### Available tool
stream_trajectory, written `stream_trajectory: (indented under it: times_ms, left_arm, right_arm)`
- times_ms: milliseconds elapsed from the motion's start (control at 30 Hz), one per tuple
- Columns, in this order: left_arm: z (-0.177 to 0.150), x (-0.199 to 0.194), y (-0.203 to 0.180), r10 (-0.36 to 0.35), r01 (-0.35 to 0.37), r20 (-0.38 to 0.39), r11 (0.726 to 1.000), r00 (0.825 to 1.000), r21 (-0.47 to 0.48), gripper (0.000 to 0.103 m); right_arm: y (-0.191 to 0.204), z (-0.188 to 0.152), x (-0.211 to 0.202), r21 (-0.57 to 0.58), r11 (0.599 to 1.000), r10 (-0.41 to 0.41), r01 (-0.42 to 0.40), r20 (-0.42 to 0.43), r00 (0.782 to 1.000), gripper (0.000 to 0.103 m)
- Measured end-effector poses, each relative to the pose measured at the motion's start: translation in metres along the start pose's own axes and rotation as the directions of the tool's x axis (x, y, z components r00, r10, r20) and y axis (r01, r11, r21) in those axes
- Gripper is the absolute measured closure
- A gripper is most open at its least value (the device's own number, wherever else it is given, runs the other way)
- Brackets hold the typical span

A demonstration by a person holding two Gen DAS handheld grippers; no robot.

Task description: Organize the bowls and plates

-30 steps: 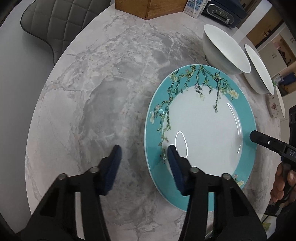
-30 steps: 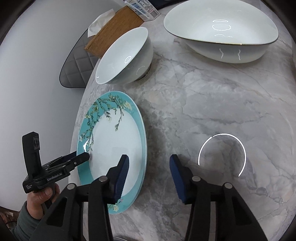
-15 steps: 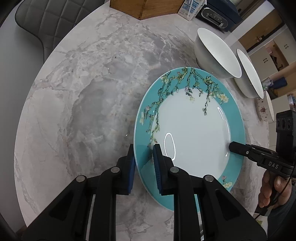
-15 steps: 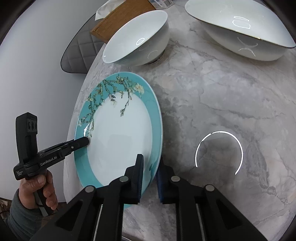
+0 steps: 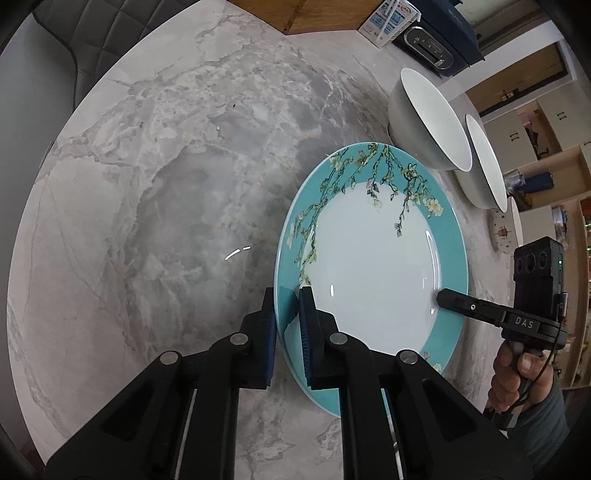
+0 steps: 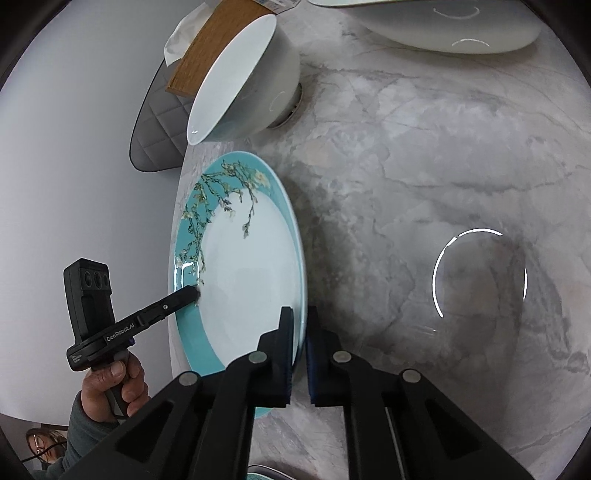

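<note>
A teal-rimmed plate (image 5: 369,266) with a white centre and blossom branches lies on the marble table (image 5: 166,184). My left gripper (image 5: 288,295) straddles its left rim, and its jaws are closing with the blue pads on either side of the rim. In the right wrist view the same plate (image 6: 251,277) has its right rim between the closing jaws of my right gripper (image 6: 299,314), pads against it. Each gripper shows in the other's view, at the opposite rim: right gripper (image 5: 443,297), left gripper (image 6: 194,291).
Two white bowls (image 5: 432,122) (image 5: 484,166) stand just beyond the plate, and a small patterned dish (image 5: 502,229) is at the right edge. A wooden box (image 5: 314,14), a carton (image 5: 388,18) and a grey chair (image 5: 74,37) lie at the back.
Both grippers went from wide open beside the plate to closed over its opposite rims. The cameras have tipped further down towards the plate.
</note>
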State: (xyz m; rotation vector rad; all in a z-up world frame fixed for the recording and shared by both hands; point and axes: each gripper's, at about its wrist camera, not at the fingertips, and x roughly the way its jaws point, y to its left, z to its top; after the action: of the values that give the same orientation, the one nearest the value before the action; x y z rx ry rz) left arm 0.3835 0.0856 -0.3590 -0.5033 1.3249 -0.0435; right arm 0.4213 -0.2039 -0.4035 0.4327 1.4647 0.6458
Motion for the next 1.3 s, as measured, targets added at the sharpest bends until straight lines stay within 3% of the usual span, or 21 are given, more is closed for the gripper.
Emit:
stream_trajectory:
  times_ms: [500, 867, 1300]
  left_arm:
    - [-0.035, -0.044, -0.028, -0.048, 0.047, 0.026, 0.998, 0.999, 0.043, 0.095]
    - [-0.113, -0.082, -0.085, -0.088, 0.084, 0.019, 0.984, 0.996, 0.157, 0.094]
    - [-0.219, -0.067, -0.110, -0.075, 0.098, -0.095, 0.959, 0.993, 0.267, 0.094]
  right_arm:
    - [0.017, -0.031, -0.050, -0.034, 0.999, -0.009, 0.011, 0.047, 0.999, 0.094]
    - [0.017, -0.133, -0.115, 0.007, 1.000, -0.018, 0.017, 0.128, 0.992, 0.093]
    - [-0.018, -0.247, -0.120, 0.134, 0.986, -0.114, 0.095, 0.144, 0.983, 0.093]
